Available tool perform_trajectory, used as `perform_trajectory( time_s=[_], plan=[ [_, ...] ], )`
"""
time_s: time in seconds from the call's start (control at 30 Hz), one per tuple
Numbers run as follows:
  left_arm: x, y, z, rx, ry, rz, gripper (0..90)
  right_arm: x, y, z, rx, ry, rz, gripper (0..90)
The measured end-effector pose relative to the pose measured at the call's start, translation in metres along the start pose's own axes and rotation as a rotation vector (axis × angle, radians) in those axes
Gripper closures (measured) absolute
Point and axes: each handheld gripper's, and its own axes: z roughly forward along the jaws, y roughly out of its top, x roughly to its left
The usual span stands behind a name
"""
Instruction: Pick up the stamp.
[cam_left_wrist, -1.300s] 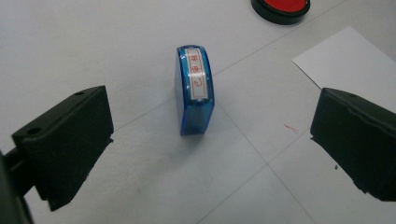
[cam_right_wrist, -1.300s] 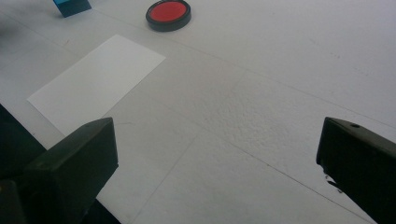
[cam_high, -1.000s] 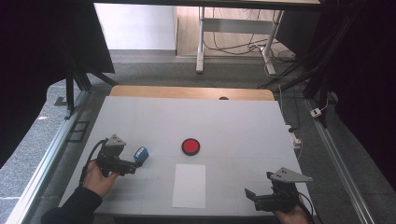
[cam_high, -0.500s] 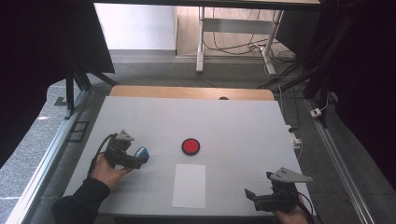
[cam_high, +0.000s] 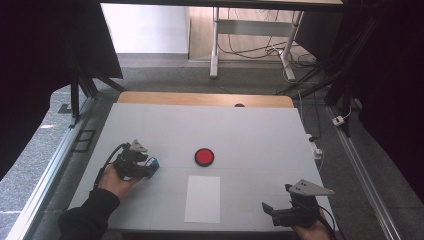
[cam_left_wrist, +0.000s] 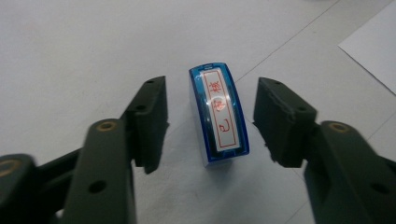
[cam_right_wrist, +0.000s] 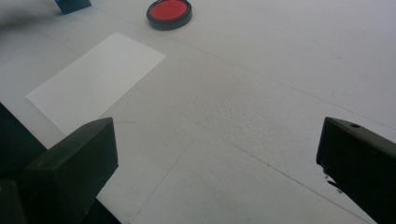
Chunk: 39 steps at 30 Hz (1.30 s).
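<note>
One blue stamp (cam_left_wrist: 218, 114) lies between our left gripper (cam_left_wrist: 210, 116) jaws, which have just been closing without touching it yet; its long axis runs along them. Our right gripper (cam_right_wrist: 215, 158) gapes wide.

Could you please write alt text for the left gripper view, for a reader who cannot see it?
A blue stamp with red characters on its white label stands on the white table between the two black jaws of the left hand-held gripper, which have just been closing but do not yet touch it. A white paper sheet's corner shows at upper right.
</note>
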Motion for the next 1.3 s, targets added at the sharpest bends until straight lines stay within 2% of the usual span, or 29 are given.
perform_trajectory(
  time_s=[0.17, 0.3, 0.47, 0.57, 0.7, 0.77, 0.93, 1.03, 1.1, 1.3],
  plan=[
    [-0.001, 0.001, 0.002, 0.015, -0.006, -0.002, 56.9, 0.0, 0.0, 0.0, -0.001, 0.002, 0.0, 0.0],
    [-0.001, 0.002, 0.001, 0.021, -0.001, -0.005, 69.1, 0.0, 0.0, 0.0, 0.0, 0.002, 0.0, 0.0],
    [0.0, 0.003, 0.001, 0.027, -0.002, 0.0, 70.3, 0.0, 0.0, 0.0, -0.001, 0.003, 0.001, 0.0],
    [0.001, 0.003, 0.0, 0.023, -0.022, -0.004, 70.4, 0.0, 0.0, 0.0, 0.0, 0.003, -0.002, 0.0],
    [0.004, 0.004, -0.005, -0.006, -0.07, -0.038, 70.5, 0.0, 0.0, 0.0, -0.001, 0.004, -0.002, 0.0],
    [0.004, 0.004, -0.009, -0.03, -0.08, -0.036, 70.5, 0.0, 0.0, 0.0, -0.001, 0.004, -0.001, 0.0],
    [0.002, 0.006, -0.017, -0.082, -0.105, -0.013, 70.4, 0.0, 0.0, 0.0, -0.001, 0.002, -0.003, 0.0],
    [0.0, 0.008, -0.021, -0.118, -0.133, -0.011, 70.4, 0.0, 0.0, 0.0, -0.002, 0.001, -0.002, 0.0],
    [-0.002, 0.01, -0.024, -0.132, -0.115, 0.008, 70.4, 0.0, 0.0, 0.0, -0.003, 0.0, -0.005, 0.0],
    [-0.009, 0.013, -0.03, -0.16, -0.136, 0.035, 70.4, 0.001, 0.0, 0.0, -0.004, 0.001, -0.009, 0.0]
  ],
)
